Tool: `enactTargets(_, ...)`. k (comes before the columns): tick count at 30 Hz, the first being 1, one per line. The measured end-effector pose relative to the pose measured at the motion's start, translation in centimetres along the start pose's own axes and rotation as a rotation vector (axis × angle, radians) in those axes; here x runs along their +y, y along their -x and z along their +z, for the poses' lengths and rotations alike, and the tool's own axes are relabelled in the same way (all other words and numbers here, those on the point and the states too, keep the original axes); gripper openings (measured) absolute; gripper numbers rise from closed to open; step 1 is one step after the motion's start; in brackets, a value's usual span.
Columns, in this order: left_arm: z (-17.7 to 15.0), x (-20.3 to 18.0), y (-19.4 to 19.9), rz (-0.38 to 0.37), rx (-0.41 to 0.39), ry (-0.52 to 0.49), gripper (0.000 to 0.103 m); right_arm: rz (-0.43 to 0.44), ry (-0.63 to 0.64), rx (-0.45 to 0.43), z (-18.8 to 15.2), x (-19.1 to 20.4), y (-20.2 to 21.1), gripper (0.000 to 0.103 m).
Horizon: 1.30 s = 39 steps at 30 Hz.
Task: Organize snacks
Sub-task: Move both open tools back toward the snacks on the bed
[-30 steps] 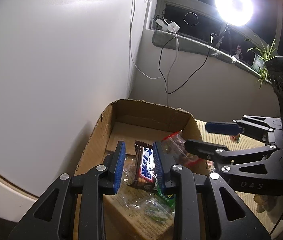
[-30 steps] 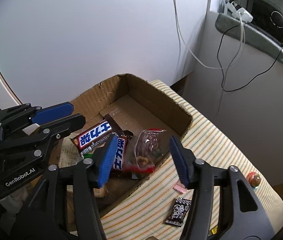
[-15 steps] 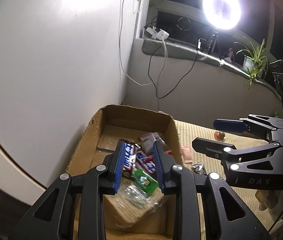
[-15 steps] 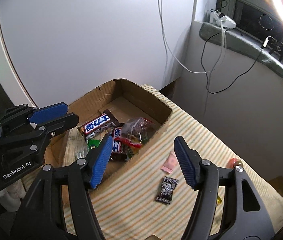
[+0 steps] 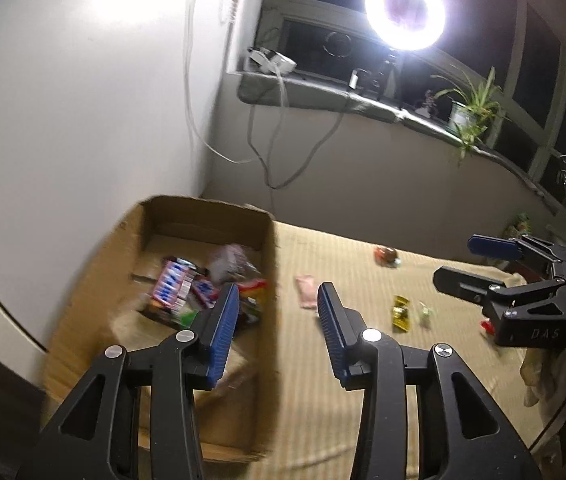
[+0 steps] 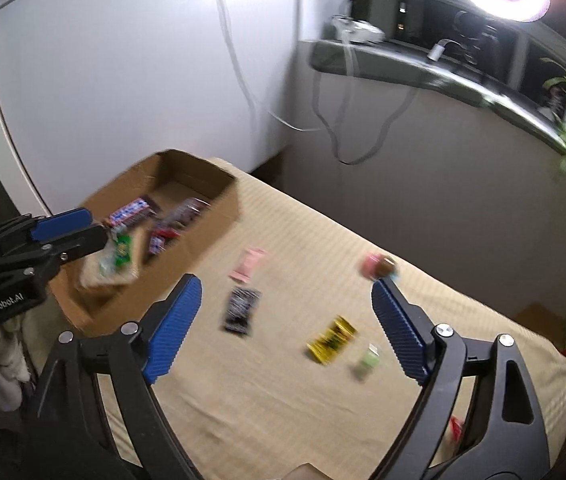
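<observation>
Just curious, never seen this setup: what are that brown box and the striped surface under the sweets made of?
The box looks like plain matte corrugated cardboard: brown, with a rough torn rim. The surface seems woven cloth, beige with fine stripes and soft wrinkles.

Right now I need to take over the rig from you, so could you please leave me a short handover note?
Left gripper: jaws have just been opening, nothing between them, above the near wall of the cardboard box.
Right gripper: jaws have just been opening wide, empty, over the striped cloth.
Done: chocolate bars and several packets lie in the box.
Left on the cloth: pink wrapper, black packet, yellow packet, small green sweet, round sweet.
</observation>
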<state>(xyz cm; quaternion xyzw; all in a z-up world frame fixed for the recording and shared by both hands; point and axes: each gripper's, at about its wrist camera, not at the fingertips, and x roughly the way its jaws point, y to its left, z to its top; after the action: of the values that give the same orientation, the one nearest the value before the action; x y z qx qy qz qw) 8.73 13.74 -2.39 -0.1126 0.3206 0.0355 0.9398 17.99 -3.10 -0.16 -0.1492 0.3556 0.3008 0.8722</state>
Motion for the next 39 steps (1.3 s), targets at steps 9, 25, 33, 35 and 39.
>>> enactTargets(9, -2.0, -5.4, -2.3, -0.07, 0.066, -0.07, 0.04, -0.093, -0.103, 0.03, -5.1, -6.4, 2.5, 0.089)
enactTargets(25, -3.1, -11.6, -8.5, -0.17, 0.191, -0.151, 0.032, -0.082, -0.207, 0.085, -10.7, -12.1, 2.3, 0.075)
enactTargets(33, -3.1, -12.7, -12.0, -0.186, 0.252, -0.181, 0.027, 0.012, -0.168, 0.127, -9.3, -10.8, -2.2, 0.05)
enactTargets(35, -3.1, -12.8, -12.8, -0.187, 0.264, -0.184, 0.027, 0.033, -0.16, 0.143, -9.0, -10.5, -3.4, 0.047)
enactTargets(39, -3.3, -13.2, -14.2, -0.188, 0.286, -0.209, 0.027, 0.051, -0.15, 0.169, -8.5, -10.3, -5.5, 0.044)
